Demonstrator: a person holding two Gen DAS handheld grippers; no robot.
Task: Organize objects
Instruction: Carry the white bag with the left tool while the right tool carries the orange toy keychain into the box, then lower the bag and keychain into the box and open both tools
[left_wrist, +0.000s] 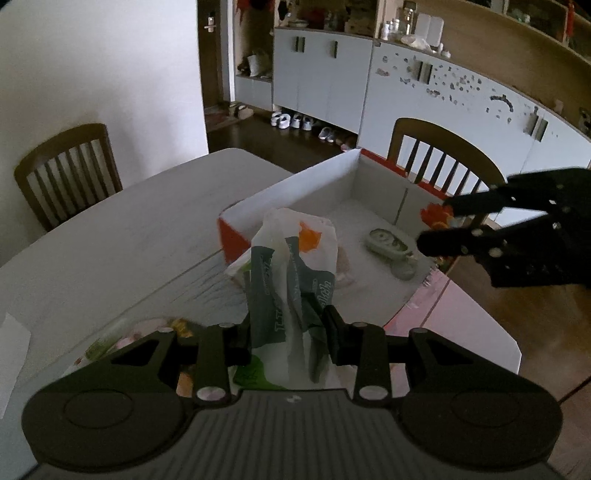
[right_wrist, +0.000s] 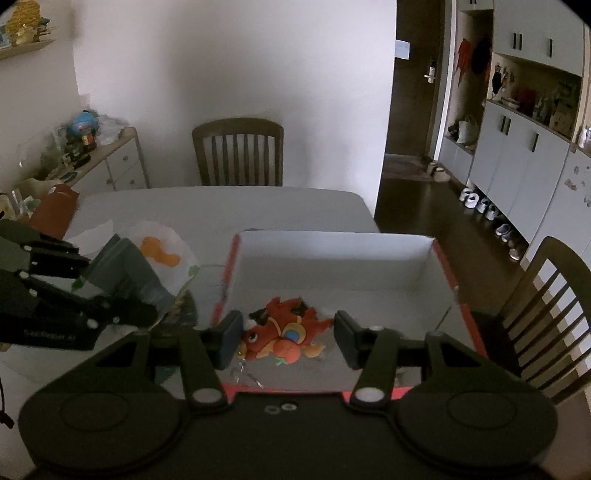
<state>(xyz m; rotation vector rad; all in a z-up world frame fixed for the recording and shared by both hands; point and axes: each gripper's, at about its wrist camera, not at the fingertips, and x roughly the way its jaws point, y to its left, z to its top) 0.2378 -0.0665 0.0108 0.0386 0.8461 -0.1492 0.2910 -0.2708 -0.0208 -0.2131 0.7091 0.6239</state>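
Note:
My left gripper (left_wrist: 288, 332) is shut on a crumpled white, green and orange plastic bag (left_wrist: 295, 258), held above the table beside the near left corner of the box. The bag also shows in the right wrist view (right_wrist: 147, 266) with the left gripper (right_wrist: 122, 295) on it. The open box (left_wrist: 321, 177), white inside and orange outside, holds a pale green item (left_wrist: 388, 243). My right gripper (right_wrist: 288, 332) is open above the box's near end (right_wrist: 332, 266), over a red plush toy (right_wrist: 284, 332) lying on the box floor. It shows open at the right in the left wrist view (left_wrist: 432, 225).
The grey table (left_wrist: 110, 229) carries the box. Wooden chairs stand at its far side (right_wrist: 238, 151) and right side (right_wrist: 546, 302). A red-brown bag (right_wrist: 55, 210) and white paper (right_wrist: 92, 232) lie at the table's left. Cabinets and shoes (left_wrist: 291, 120) line the far wall.

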